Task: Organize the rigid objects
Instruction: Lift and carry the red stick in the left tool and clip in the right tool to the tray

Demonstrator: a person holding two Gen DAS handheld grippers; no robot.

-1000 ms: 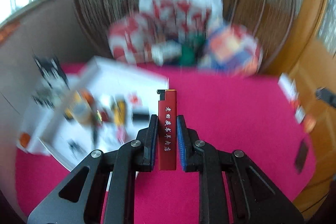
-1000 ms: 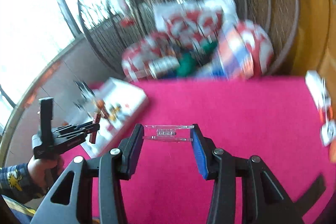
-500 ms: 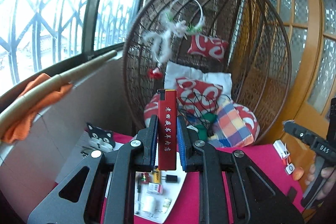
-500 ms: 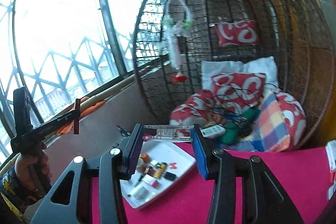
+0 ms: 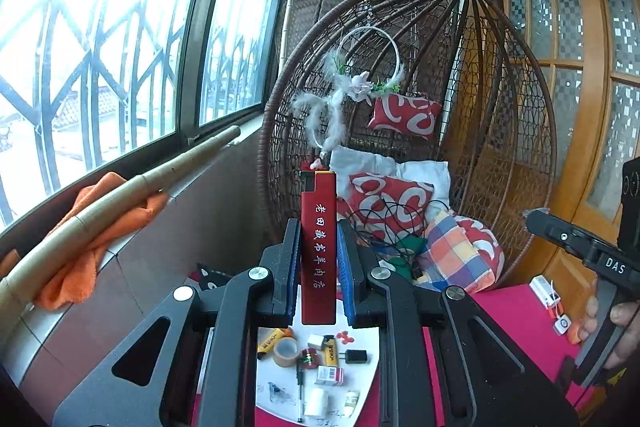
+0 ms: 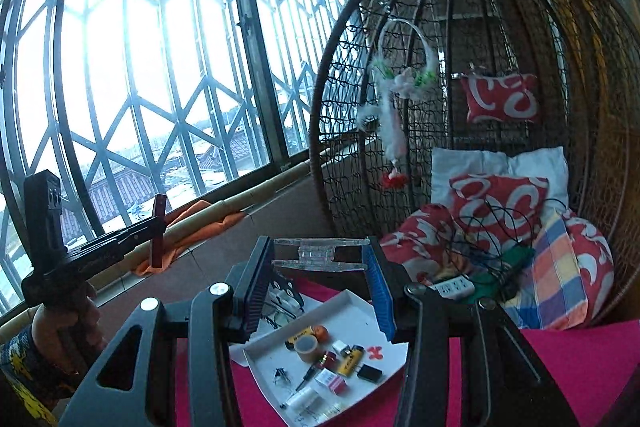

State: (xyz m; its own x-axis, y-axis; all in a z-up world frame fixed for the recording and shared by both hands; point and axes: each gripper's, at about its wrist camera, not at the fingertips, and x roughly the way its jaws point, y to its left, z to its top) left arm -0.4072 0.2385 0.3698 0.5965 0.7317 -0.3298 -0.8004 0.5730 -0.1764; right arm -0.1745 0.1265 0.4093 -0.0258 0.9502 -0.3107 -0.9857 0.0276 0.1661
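Observation:
My left gripper (image 5: 318,259) is shut on a red lighter (image 5: 318,227) with white characters, held upright and raised high above the table. It also shows in the right wrist view (image 6: 158,231), at the far left. My right gripper (image 6: 320,259) is shut on a clear plastic clip (image 6: 318,254), held crosswise between the pads, also raised. A white tray (image 6: 352,303) with several small objects lies below on the pink table (image 6: 580,355); it also shows in the left wrist view (image 5: 372,347).
A wicker egg chair (image 6: 500,67) with red and checked cushions stands behind the table. A window ledge with a bamboo pole (image 5: 112,195) and an orange cloth (image 5: 92,239) runs along the left. Small items (image 5: 558,311) lie at the table's right edge.
Both grippers have tilted up and risen, each with its object held. The view has gone from the table top to the chair and windows.

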